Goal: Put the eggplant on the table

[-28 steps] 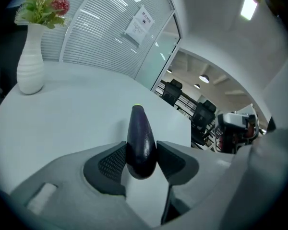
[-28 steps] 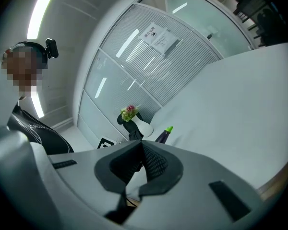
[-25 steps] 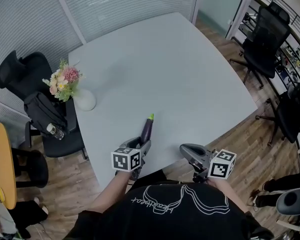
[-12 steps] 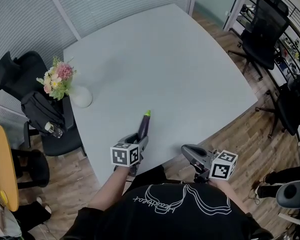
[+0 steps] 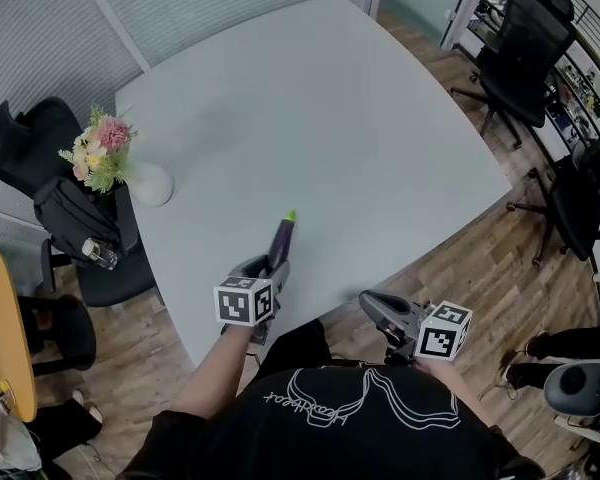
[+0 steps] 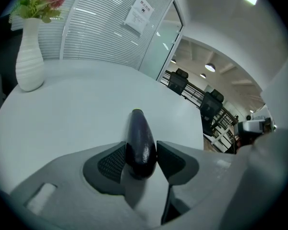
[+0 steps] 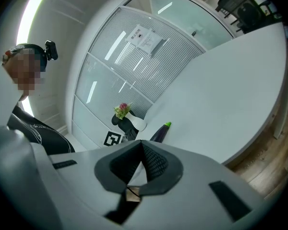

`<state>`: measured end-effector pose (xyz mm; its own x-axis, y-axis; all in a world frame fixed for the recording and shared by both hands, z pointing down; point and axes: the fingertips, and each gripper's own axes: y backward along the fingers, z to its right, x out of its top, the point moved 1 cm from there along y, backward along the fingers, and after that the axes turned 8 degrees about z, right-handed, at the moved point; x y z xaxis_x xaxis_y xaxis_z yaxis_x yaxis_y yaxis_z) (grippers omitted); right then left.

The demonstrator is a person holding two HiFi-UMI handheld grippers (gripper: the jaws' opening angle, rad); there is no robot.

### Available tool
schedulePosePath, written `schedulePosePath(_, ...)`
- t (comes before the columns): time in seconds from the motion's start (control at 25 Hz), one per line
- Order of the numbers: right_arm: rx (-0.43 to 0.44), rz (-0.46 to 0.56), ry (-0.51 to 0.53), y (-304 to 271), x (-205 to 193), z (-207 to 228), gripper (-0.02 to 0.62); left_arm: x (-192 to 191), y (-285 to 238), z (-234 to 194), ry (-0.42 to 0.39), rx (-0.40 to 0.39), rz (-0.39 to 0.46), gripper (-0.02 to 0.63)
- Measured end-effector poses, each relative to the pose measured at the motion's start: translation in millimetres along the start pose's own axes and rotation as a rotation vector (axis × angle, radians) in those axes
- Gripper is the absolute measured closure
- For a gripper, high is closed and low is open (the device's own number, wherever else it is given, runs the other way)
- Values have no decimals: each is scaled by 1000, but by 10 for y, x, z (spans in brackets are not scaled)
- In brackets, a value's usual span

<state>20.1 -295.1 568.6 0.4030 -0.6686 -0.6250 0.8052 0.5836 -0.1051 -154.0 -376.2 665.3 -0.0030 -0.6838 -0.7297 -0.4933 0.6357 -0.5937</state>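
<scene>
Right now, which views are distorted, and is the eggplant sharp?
Left gripper view: strong fisheye, dark corners; the dark purple eggplant in the left tongs is sharp, with a small highlight. Right gripper view: same bending, glare at upper left. Head view: even light, mild curving.

Pale table bears a flower vase near its edge

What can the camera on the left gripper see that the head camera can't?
Only the left gripper view shows the left gripper squeezing the eggplant from both sides, and a paper notice on the blinds. Only the head view shows the right gripper, a black bag on a chair and a yellow table. Both show the eggplant, the flower vase and the grey table.
</scene>
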Motion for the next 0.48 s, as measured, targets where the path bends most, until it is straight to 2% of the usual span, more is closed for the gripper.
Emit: schedulePosePath(0.48, 9, -6, 0, 91, -44, -55, 586, 109, 114, 58, -45, -2, 60, 377)
